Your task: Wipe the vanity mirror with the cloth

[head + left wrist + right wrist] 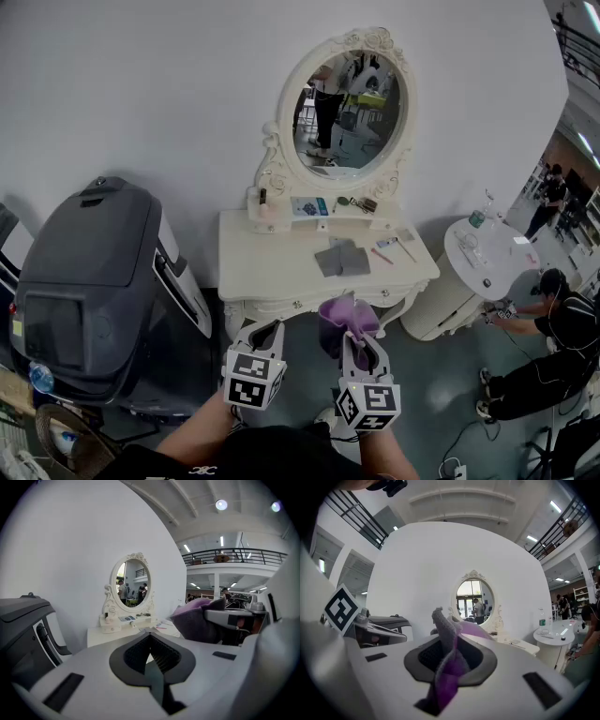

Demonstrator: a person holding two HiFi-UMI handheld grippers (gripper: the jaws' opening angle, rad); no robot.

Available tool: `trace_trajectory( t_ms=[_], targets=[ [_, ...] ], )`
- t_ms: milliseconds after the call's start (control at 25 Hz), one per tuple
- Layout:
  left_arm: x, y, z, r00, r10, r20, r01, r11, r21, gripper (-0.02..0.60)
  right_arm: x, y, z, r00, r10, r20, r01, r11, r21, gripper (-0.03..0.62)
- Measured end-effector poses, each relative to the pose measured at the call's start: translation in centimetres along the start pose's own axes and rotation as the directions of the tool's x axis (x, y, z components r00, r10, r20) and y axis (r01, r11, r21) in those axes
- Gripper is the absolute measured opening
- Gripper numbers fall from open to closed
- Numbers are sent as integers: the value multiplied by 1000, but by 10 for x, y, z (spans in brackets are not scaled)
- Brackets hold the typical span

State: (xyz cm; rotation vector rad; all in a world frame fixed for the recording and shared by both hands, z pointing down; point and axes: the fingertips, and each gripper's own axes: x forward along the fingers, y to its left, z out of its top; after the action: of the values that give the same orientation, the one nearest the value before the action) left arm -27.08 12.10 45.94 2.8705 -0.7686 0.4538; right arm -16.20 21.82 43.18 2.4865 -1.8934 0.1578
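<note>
The oval vanity mirror [351, 111] in its ornate white frame stands at the back of the white dressing table [272, 258]; it also shows far off in the left gripper view as the mirror [132, 583] and in the right gripper view as the mirror [474, 600]. A purple cloth [345, 321] bunches in front of the table's front edge, and my right gripper [356, 343] is shut on it; the cloth [449, 660] sticks up between the jaws. My left gripper [265, 336] hangs beside it, shut, with nothing in it.
On the table lie a grey pad [341, 259], pens and small bottles on the shelf under the mirror. A dark grey machine [89, 281] stands to the left. A round white side table [487, 258] stands to the right, with a crouching person [553, 328] near it.
</note>
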Motion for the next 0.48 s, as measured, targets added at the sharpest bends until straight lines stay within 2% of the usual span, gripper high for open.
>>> trace_trajectory(
  t_ms=[480],
  targets=[
    [5, -6, 5, 1000, -12, 3, 12, 1000, 15, 2, 2, 1, 1, 1000, 1, 6, -1, 1000, 4, 57]
  ],
)
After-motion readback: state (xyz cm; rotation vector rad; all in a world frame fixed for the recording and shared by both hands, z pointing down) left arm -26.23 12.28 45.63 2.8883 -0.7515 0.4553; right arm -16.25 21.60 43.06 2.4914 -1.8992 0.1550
